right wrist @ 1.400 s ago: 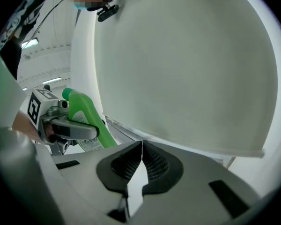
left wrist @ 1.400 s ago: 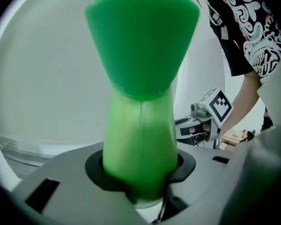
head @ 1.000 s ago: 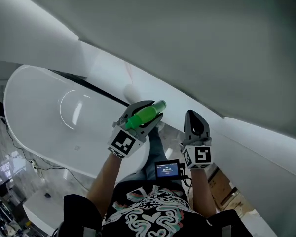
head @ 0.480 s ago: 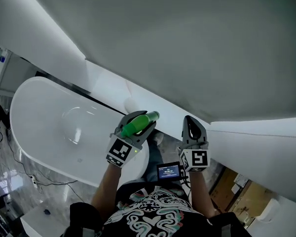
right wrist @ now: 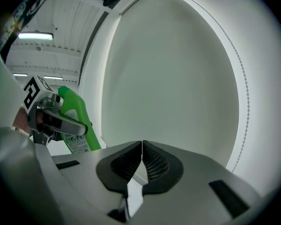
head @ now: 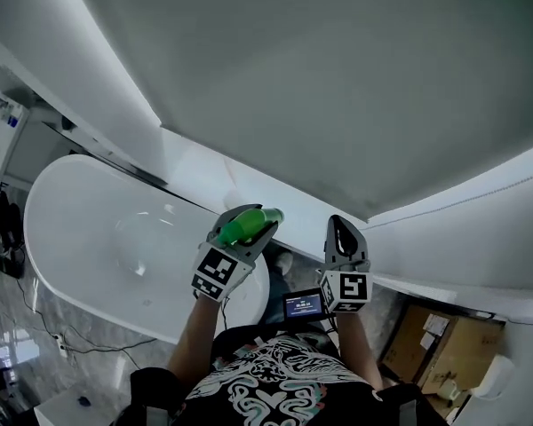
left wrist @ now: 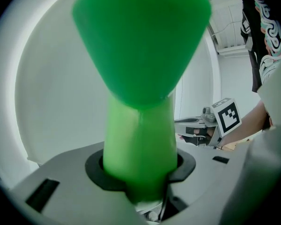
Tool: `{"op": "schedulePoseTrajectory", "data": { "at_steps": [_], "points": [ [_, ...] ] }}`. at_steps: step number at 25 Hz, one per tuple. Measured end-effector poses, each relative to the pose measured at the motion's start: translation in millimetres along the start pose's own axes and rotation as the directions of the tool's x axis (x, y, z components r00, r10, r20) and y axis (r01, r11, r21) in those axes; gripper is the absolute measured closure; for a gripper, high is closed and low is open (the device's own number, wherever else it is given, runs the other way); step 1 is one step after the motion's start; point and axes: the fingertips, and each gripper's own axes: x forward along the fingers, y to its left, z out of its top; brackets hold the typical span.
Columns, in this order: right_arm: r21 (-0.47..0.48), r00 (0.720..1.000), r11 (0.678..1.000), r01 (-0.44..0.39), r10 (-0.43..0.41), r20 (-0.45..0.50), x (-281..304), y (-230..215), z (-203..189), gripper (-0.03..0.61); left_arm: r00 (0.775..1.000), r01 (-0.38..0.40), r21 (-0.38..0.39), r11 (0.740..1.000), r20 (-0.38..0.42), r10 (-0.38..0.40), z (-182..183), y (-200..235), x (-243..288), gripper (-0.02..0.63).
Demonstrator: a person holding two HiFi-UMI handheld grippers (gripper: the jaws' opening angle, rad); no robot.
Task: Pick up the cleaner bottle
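The green cleaner bottle [head: 246, 225] is held in the air by my left gripper [head: 240, 231], whose jaws are shut on its body. In the left gripper view the cleaner bottle [left wrist: 138, 139] fills the middle and stands up between the jaws. The right gripper view shows the cleaner bottle [right wrist: 77, 121] at the left, gripped above its label. My right gripper [head: 342, 234] hovers to the right of the bottle, its jaws shut together with nothing between them, as the right gripper [right wrist: 141, 146] view confirms. Both grippers are raised in front of a white wall.
A white bathtub [head: 80, 238] lies below and to the left of the grippers. A white ledge [head: 195, 171] runs behind it along the wall. Cardboard boxes [head: 435, 344] stand on the floor at the lower right. A small screen [head: 302, 305] sits between the person's forearms.
Both grippers have risen together with the bottle still in the left one. The view has tilted upward, so the tub sits lower and more wall shows.
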Motion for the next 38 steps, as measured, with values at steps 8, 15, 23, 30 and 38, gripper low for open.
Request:
{"op": "schedulePoseTrajectory", "data": {
  "at_steps": [8,15,23,30,38],
  "points": [
    [0.014,0.996,0.997,0.070,-0.071,0.054,-19,1,29,0.549,1.000,0.011,0.032,0.999,-0.024,-0.011,22,-6,-27,0.428],
    [-0.018,0.996,0.997,0.075,-0.074,0.039,-32,5,36,0.551,1.000,0.011,0.051,0.999,-0.013,-0.010,36,-12,-39,0.428],
    [-0.034,0.997,0.997,0.067,-0.065,0.050,-39,14,46,0.551,1.000,-0.003,0.042,0.999,-0.005,0.003,44,-8,-46,0.428],
    [-0.032,0.995,0.996,0.079,-0.077,0.062,-46,1,47,0.551,1.000,-0.012,0.036,0.999,-0.009,0.012,45,-12,-38,0.430],
    [-0.023,0.996,0.997,0.073,-0.072,0.050,-46,-5,38,0.551,0.999,-0.019,0.035,0.999,-0.026,0.019,44,-9,-32,0.430]
  ]
}}
